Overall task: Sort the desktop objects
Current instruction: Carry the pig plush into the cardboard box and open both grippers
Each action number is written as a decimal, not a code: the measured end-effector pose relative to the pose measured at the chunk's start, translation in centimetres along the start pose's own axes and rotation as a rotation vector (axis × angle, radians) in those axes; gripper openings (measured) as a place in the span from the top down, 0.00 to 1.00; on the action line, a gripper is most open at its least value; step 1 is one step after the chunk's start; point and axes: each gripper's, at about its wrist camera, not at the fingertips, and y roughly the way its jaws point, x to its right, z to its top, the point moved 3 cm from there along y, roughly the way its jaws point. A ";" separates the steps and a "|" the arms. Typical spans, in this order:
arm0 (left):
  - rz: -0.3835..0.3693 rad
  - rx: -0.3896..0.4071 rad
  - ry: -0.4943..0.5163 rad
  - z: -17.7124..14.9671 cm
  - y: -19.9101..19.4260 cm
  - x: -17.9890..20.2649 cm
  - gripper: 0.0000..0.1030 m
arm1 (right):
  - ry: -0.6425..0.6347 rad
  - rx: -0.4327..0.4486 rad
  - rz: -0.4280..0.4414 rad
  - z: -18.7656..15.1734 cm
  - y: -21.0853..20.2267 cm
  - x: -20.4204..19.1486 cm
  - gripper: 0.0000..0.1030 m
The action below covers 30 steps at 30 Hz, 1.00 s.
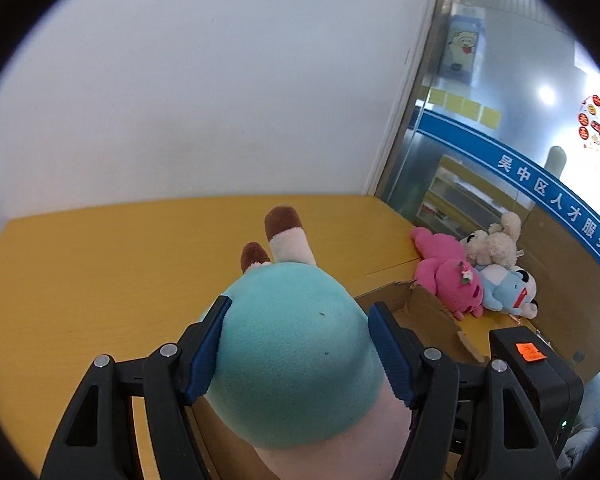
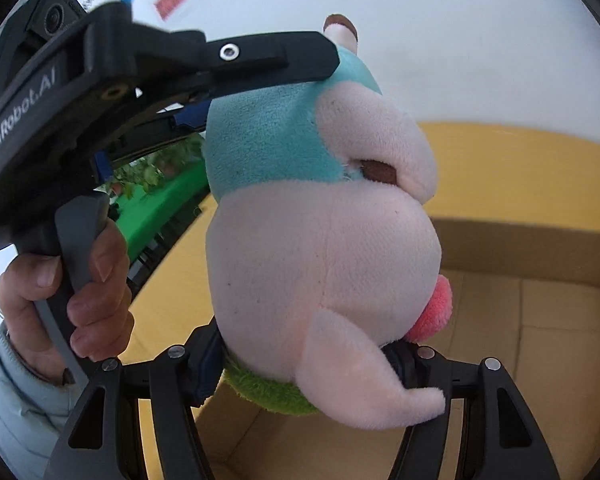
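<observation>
A plush pig (image 1: 288,356) with a teal body, pale pink head and brown-tipped feet is held in the air by both grippers. My left gripper (image 1: 300,320) is shut on its teal body, blue pads pressing both sides. My right gripper (image 2: 308,356) is shut on its head end, near the green tuft and pink snout of the pig (image 2: 324,248). The left gripper (image 2: 140,80) also shows in the right wrist view, clamped on the teal part. The pig hangs above an open cardboard box (image 2: 540,300).
The yellow table (image 1: 100,280) stands against a white wall. The cardboard box's torn flap (image 1: 432,308) lies to the right. A pink plush (image 1: 448,272), a cream bear (image 1: 492,240) and a light blue plush (image 1: 508,288) lie at the table's right edge by a glass partition.
</observation>
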 end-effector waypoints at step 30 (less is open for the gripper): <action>0.090 -0.298 -0.117 -5.5 10.1 -6.6 0.30 | 0.055 -0.336 0.112 -9.9 5.2 -1.8 0.36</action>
